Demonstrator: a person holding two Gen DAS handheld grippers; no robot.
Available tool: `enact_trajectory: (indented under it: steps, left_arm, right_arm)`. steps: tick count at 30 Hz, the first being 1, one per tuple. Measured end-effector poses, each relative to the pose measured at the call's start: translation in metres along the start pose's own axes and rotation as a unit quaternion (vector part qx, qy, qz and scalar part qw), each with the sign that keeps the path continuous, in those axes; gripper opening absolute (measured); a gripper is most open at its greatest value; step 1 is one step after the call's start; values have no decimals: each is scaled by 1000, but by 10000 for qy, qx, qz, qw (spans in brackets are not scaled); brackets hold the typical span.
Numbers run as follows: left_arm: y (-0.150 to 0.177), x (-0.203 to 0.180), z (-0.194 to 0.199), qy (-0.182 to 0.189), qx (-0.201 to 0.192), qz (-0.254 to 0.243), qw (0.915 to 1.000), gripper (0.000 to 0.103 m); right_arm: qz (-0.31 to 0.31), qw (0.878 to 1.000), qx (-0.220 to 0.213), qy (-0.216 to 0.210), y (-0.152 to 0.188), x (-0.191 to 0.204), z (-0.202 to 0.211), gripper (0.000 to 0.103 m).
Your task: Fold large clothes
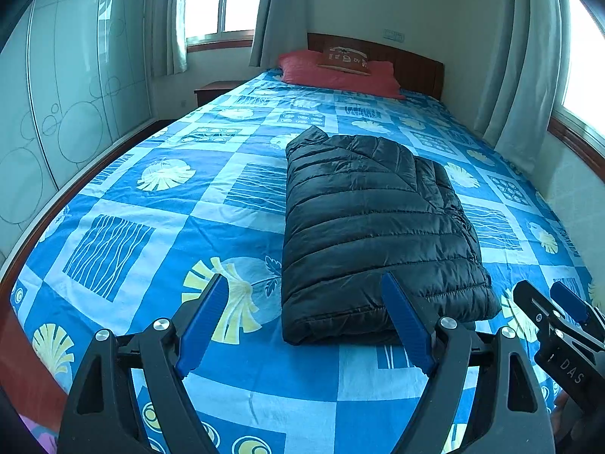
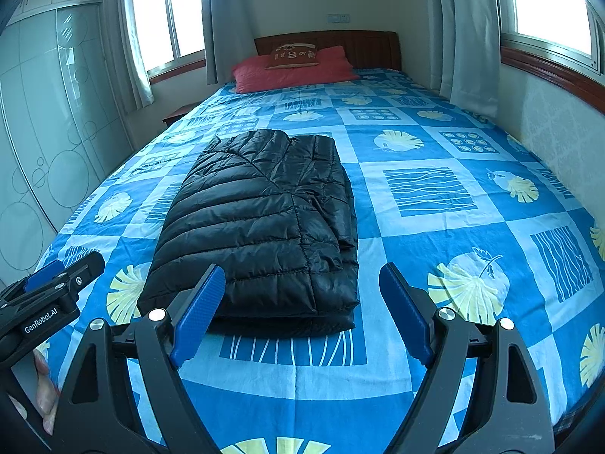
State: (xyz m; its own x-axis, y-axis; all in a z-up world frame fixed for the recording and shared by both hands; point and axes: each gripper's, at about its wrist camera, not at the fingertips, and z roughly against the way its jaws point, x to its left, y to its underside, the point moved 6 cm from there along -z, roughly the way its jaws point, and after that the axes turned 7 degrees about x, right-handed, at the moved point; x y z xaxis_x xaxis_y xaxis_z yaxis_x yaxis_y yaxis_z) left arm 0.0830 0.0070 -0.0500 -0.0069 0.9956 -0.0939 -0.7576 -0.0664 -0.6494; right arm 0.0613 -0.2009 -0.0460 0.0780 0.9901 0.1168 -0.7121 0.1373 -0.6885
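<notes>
A black quilted puffer jacket [image 1: 370, 227] lies folded into a long rectangle on the blue patterned bedspread [image 1: 159, 227]; it also shows in the right wrist view [image 2: 264, 223]. My left gripper [image 1: 304, 280] is open and empty, held above the bed just short of the jacket's near edge. My right gripper [image 2: 300, 270] is open and empty, also just in front of the jacket's near edge. The right gripper's tip shows at the left wrist view's right edge [image 1: 544, 302]; the left gripper's tip shows at the right wrist view's left edge [image 2: 64, 272].
Red pillows [image 1: 336, 72] and a small brown cushion [image 1: 344, 60] lie by the wooden headboard [image 2: 340, 43]. A glass wardrobe [image 1: 56, 121] stands left of the bed, a wall [image 2: 559, 125] runs along its right side. Curtained windows are behind.
</notes>
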Motion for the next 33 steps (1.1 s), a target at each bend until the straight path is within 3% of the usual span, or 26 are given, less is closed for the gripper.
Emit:
enact_trajectory:
  steps: [29,33]
  left_arm:
    - [-2,-2,0,-122,2,-20,9999,82]
    - [-5,-4,4,-133,-140,-5,9998,82]
  right_arm:
    - [4,10000,8,-6,1,3,-1,83]
    - [16,10000,11,-4,2,4,-1,83]
